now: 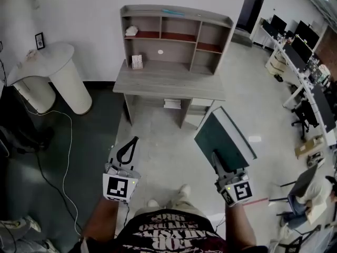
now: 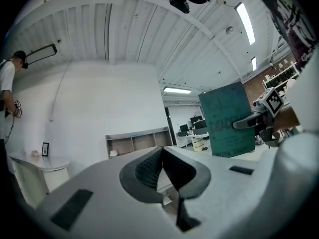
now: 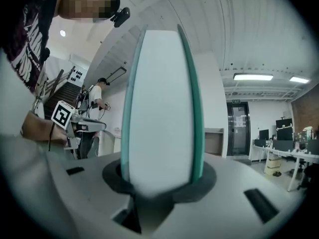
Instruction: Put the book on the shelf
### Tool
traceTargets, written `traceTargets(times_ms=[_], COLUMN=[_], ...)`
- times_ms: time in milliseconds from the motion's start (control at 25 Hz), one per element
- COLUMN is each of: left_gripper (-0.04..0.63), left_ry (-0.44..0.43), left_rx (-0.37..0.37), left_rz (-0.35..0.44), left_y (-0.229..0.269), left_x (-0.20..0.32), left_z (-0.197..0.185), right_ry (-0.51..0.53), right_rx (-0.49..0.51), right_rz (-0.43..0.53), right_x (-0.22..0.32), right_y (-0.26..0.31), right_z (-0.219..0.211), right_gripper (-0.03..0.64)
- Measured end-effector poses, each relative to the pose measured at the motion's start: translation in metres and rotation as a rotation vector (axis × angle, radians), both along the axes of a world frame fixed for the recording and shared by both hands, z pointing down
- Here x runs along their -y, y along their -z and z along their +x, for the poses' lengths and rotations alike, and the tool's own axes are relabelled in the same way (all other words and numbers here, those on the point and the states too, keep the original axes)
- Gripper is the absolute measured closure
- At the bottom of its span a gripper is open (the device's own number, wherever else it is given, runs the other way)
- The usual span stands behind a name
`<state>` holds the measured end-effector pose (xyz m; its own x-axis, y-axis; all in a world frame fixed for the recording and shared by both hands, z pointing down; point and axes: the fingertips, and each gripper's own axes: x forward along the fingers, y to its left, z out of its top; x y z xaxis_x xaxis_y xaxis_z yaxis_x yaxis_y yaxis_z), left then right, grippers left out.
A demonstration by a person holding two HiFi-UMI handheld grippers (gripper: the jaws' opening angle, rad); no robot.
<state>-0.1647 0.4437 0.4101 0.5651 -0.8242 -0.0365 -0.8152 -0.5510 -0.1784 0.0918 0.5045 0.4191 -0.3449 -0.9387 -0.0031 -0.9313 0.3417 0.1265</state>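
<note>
Past the right gripper (image 3: 160,183), its held book (image 3: 159,98) mostly hides the shelf (image 3: 214,142).

Left gripper (image 2: 162,152) jaws together (empty), teal book (image 2: 228,119) right, shelf (image 2: 137,142) behind

Tilted teal book (image 1: 222,137) in the right jaws
</note>
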Motion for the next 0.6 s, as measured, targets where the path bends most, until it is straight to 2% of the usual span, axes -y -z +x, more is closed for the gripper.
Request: traceTargets(times_ms=[320,600], left_gripper=[0.589,0.589], left_ry=[0.031,0.032], left_rx=[-0.015,-0.010], left_rz=[-0.016,-0.027], left_y=[-0.007,-0.014], left_x=[-0.005,-0.009], left_z=[-0.026,-0.040], right_ry=[0.001,-0.044], right_rx=[-0.012,-0.020], right_rz=[0.015,-0.009], right_x=[-0.012,-0.018], right_y=[0.000,-0.007], right_z=[-0.006,-0.006], right_gripper=[0.456,0.454])
